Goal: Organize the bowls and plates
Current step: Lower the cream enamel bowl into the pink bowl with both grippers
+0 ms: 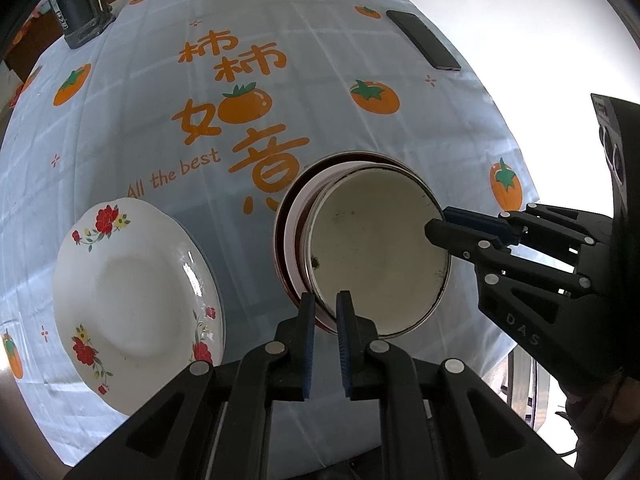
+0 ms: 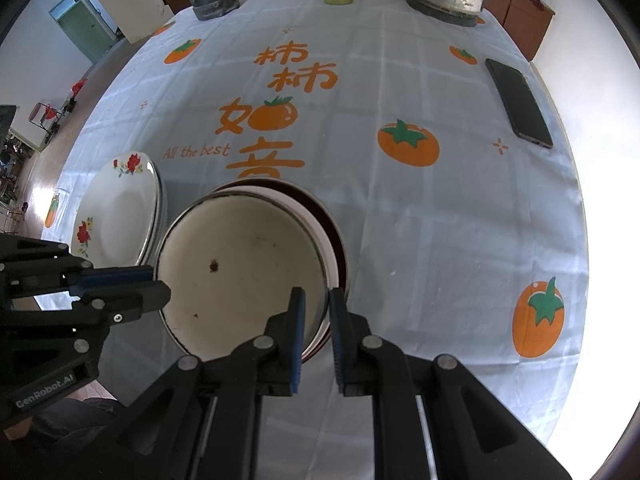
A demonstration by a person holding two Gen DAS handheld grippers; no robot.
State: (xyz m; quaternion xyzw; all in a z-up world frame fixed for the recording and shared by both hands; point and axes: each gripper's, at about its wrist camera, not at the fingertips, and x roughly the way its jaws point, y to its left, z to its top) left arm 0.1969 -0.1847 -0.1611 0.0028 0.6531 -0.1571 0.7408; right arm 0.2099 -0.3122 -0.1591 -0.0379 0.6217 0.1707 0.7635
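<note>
Both tongs (image 1: 325, 300) (image 2: 316, 298) gripping cream bowl (image 1: 376, 252) rim, opposite sides

A persimmon-print tablecloth (image 2: 400, 220) covers the table; a green door (image 2: 82, 30) stands behind.

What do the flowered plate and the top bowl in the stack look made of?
Flowered plate: probably glazed ceramic; glossy white surface with sharp glints and printed red flowers. Top bowl: likely enamelled metal; dull cream inside, thin dark rim, chipped-looking specks.
</note>
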